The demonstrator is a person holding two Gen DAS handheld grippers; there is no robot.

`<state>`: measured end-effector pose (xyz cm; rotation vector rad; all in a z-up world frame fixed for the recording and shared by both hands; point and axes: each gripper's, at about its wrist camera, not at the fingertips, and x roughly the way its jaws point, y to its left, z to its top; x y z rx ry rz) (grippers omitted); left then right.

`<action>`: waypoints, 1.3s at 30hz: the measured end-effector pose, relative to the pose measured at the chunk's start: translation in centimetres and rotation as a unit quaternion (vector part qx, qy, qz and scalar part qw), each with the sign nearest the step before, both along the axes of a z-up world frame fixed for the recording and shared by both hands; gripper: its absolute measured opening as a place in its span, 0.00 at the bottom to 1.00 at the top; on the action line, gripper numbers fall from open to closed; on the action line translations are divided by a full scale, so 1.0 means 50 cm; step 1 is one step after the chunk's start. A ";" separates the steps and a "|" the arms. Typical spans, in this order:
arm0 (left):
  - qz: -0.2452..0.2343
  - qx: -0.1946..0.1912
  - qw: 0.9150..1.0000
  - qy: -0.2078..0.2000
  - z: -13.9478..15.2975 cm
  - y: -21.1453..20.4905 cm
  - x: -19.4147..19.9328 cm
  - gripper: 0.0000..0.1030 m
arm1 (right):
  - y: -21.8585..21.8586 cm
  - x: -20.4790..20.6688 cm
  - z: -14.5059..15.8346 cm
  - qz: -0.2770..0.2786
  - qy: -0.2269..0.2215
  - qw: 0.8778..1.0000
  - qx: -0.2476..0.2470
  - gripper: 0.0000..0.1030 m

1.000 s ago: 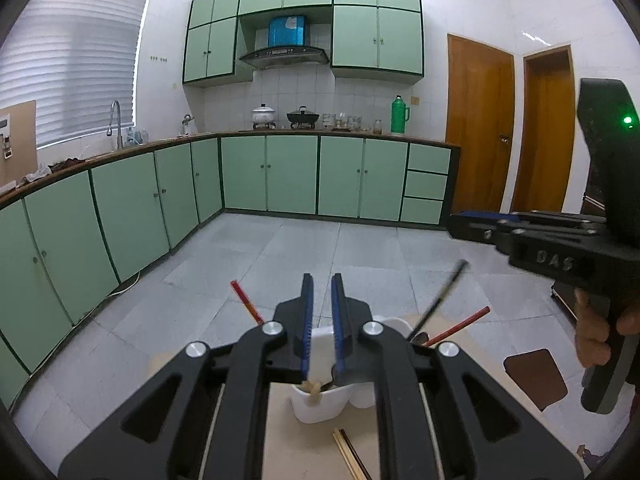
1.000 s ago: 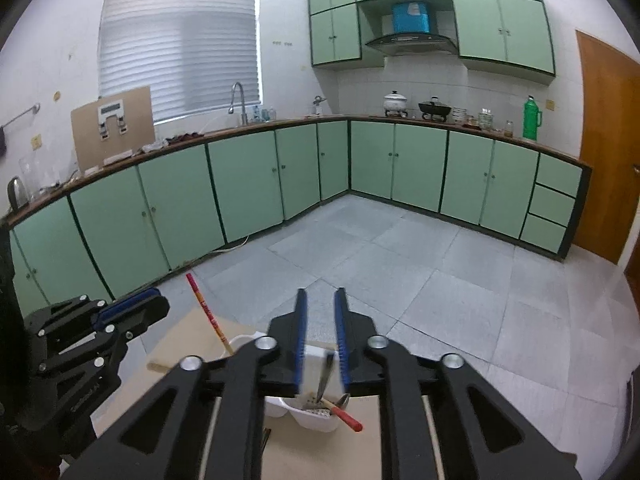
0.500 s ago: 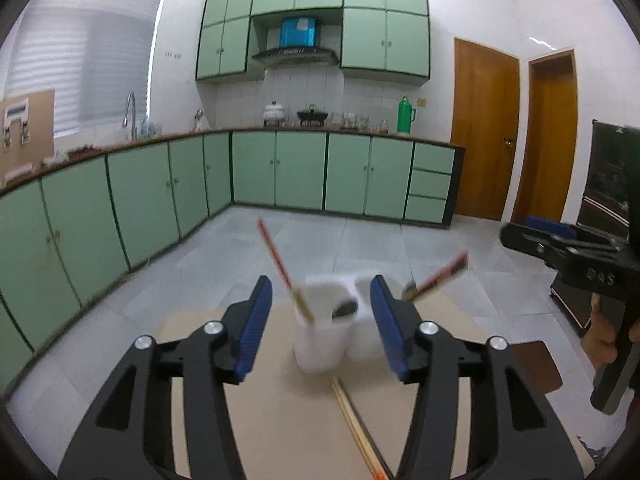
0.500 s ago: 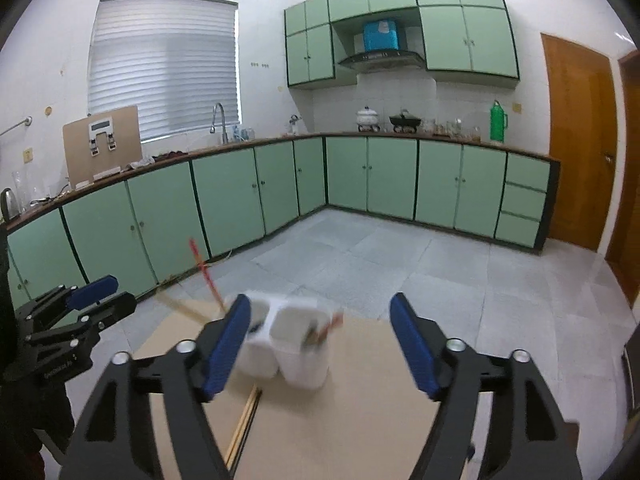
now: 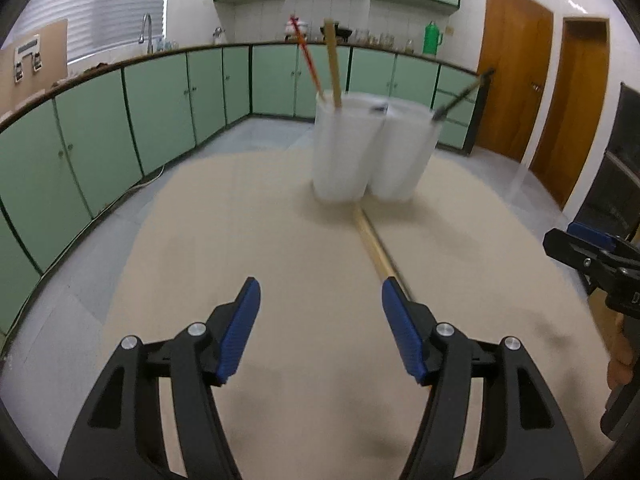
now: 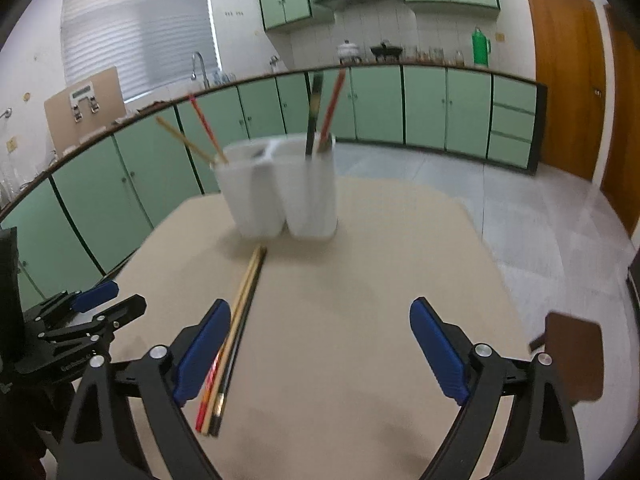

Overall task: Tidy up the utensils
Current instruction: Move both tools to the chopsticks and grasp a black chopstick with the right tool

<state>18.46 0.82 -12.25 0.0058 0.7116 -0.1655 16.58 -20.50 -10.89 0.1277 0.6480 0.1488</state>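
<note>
I hold both claws released: left gripper, right gripper. Loose bundled chopsticks lie mid-table, tips touching the white plastic holder; a clumsy pinch could scatter them.

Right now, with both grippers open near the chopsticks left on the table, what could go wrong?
1. The loose chopsticks lie bunched together; a pinch may lift several or scatter them.
2. They point at the holder; pushing along them could nudge it.
3. The left gripper and right gripper sit close and could collide.
</note>
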 end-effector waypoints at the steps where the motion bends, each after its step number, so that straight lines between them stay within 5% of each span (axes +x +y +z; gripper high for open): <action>1: 0.001 0.002 1.000 0.005 -0.010 -0.002 -0.003 0.60 | 0.000 -0.002 -0.008 0.000 0.003 1.000 0.001 0.87; 16: 0.009 0.018 0.998 0.056 -0.086 0.006 -0.051 0.60 | 0.060 -0.058 -0.101 0.032 0.057 0.998 -0.007 0.85; 29: 0.020 0.006 0.998 0.067 -0.091 0.014 -0.042 0.61 | 0.131 -0.068 -0.135 0.084 0.089 0.991 -0.044 0.54; 39: 0.018 0.004 0.997 0.071 -0.092 0.007 -0.038 0.62 | 0.097 -0.064 -0.129 0.058 0.096 0.993 -0.045 0.49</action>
